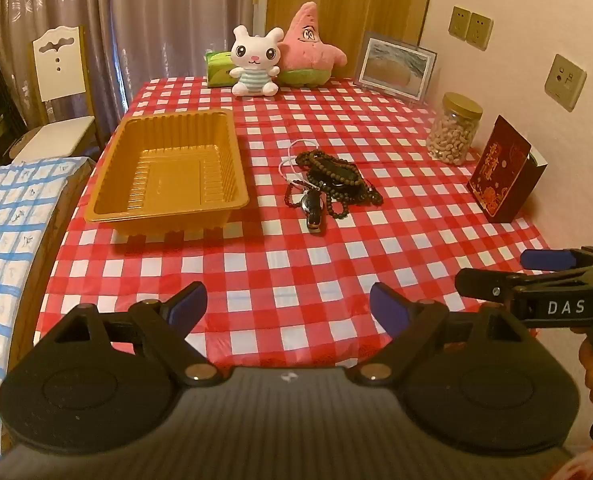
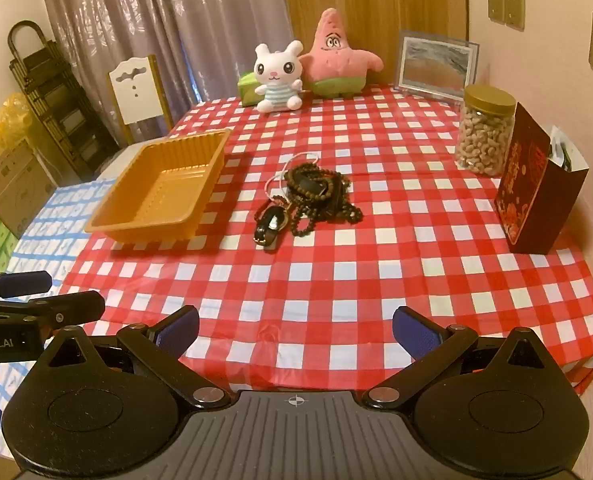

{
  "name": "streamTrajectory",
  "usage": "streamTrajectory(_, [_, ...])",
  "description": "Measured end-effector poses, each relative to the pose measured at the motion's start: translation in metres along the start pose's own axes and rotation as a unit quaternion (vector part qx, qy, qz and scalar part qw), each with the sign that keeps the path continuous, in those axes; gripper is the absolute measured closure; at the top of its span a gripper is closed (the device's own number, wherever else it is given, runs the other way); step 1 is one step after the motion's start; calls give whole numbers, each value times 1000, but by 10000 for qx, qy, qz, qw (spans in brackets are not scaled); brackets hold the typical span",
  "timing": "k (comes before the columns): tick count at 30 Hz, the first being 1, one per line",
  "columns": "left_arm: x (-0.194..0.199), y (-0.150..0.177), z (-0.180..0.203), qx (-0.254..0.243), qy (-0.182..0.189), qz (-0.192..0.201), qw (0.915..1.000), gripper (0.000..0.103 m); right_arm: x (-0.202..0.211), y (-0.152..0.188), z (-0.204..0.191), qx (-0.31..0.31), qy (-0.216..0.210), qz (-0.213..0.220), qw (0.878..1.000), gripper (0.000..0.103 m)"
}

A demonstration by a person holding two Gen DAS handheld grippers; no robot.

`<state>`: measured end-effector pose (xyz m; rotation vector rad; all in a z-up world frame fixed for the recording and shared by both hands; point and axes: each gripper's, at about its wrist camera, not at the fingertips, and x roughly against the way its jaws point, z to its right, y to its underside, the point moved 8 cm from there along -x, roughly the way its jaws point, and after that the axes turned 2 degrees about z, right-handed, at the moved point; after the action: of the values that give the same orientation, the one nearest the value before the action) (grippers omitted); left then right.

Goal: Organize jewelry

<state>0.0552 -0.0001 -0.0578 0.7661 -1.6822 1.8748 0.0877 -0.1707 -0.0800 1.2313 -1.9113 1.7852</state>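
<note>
Both your grippers hang open and empty over the near edge of the table.

Your left gripper (image 1: 288, 307) and right gripper (image 2: 295, 329) hold nothing, jaws spread wide. Ahead, the jewelry pile (image 2: 314, 196) of dark bead strands lies on the checked tablecloth (image 2: 376, 280), just right of the empty gold tray (image 2: 164, 192).

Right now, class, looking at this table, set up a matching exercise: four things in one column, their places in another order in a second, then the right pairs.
Things:
1. gold plastic tray
2. pile of dark bead strings
3. jar of nuts
4. white rabbit plush

Places:
A. far edge, beside the pink starfish plush
B. middle of the checked tablecloth
C. left side, empty
D. right side, behind the red box

Pairs: 1-C, 2-B, 3-D, 4-A
</note>
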Motion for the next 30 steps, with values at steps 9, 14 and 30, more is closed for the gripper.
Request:
streamTrajectory(9, [0, 0, 0, -1, 1, 6, 10000, 16, 2, 0, 0, 9, 1, 23, 10000, 1])
streamTrajectory(14, [0, 0, 0, 2, 9, 2, 10000, 16, 2, 0, 1, 8, -11, 24, 10000, 0])
streamTrajectory(30, [0, 4, 2, 2, 24, 5, 10000, 16, 2, -2, 3, 7, -8, 46, 10000, 0])
